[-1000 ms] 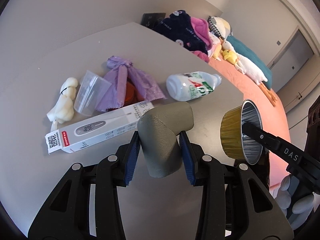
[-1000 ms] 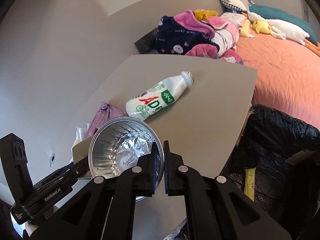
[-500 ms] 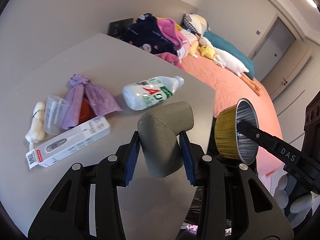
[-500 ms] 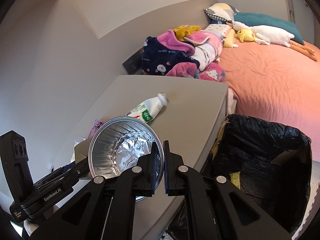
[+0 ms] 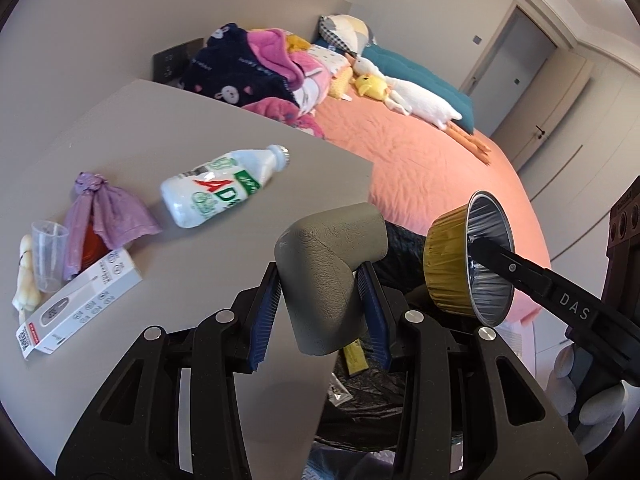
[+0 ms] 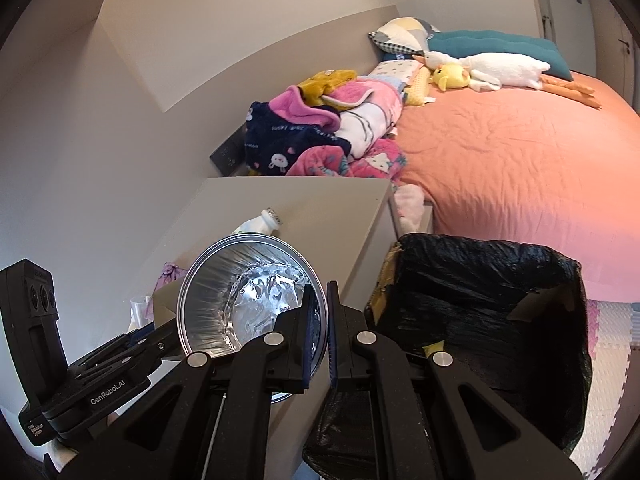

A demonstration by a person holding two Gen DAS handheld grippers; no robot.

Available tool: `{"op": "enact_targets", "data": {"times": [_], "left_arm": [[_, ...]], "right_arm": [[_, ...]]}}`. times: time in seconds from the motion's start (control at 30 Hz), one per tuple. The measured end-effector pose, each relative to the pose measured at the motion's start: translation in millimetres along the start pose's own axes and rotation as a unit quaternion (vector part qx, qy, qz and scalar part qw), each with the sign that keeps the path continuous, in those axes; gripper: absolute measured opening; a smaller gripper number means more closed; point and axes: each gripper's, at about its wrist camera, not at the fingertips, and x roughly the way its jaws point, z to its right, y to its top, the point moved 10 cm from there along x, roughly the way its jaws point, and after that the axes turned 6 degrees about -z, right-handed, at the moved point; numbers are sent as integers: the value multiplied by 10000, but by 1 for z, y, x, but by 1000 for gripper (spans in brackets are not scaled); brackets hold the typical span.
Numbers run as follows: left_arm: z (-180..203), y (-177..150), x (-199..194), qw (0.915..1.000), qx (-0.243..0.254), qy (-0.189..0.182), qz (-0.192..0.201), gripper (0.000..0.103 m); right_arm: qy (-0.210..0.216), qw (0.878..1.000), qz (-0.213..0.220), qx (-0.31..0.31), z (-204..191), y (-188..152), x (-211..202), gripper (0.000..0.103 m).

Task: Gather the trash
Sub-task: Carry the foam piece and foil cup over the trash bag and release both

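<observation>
My left gripper (image 5: 320, 312) is shut on a grey foam corner piece (image 5: 328, 276), held over the right edge of the grey table (image 5: 192, 264). My right gripper (image 6: 318, 332) is shut on the rim of a gold foil cup (image 6: 248, 292), which also shows at the right of the left wrist view as the foil cup (image 5: 468, 256). A bin lined with a black bag (image 6: 480, 304) stands below and to the right, beside the table. On the table lie a white milk bottle (image 5: 220, 188), a purple bag (image 5: 104, 212), a clear plastic cup (image 5: 48, 252), a white thermometer box (image 5: 76, 304) and a cream wad (image 5: 24, 280).
A bed with an orange cover (image 6: 520, 160) lies beyond the table and bin, with piled blankets (image 6: 320, 128) and a plush goose (image 6: 488, 68) on it. A wall runs along the table's left side. A door (image 5: 516, 52) stands far right.
Both grippers have moved right off the table toward the bin, carrying the foam piece and the foil cup. The table items have slid left in view and the black bag has come into full view.
</observation>
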Motion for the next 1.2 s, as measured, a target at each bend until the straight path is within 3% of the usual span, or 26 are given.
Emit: {"op": "enact_targets", "data": {"times": [0.43,0.9,0.93,0.97,1.03,1.2], "left_arm": [[62,0,16,9975,581,-372,-170,40],[116,-11,44,9894,1096,-771,-558,41],[120,-14,47,9875,1144,-866,-652,48],[124,-15,50,9859,1170,-949,-731,72],[129,-16,51,9859,1153,-976,-717,92],[138,-14,55,9845,1250,-994,-727,93]], "right_arm": [[-341,9977,285,509,56,-1,-37,7],[-757,9901,419,1105,115,-7,-65,7],[-765,9890,418,1194,120,-7,-67,13],[-752,9880,417,1282,124,-8,-69,19],[-867,9846,449,1451,135,-10,-73,55],[-1026,9802,589,1587,147,-11,-84,61]]}}
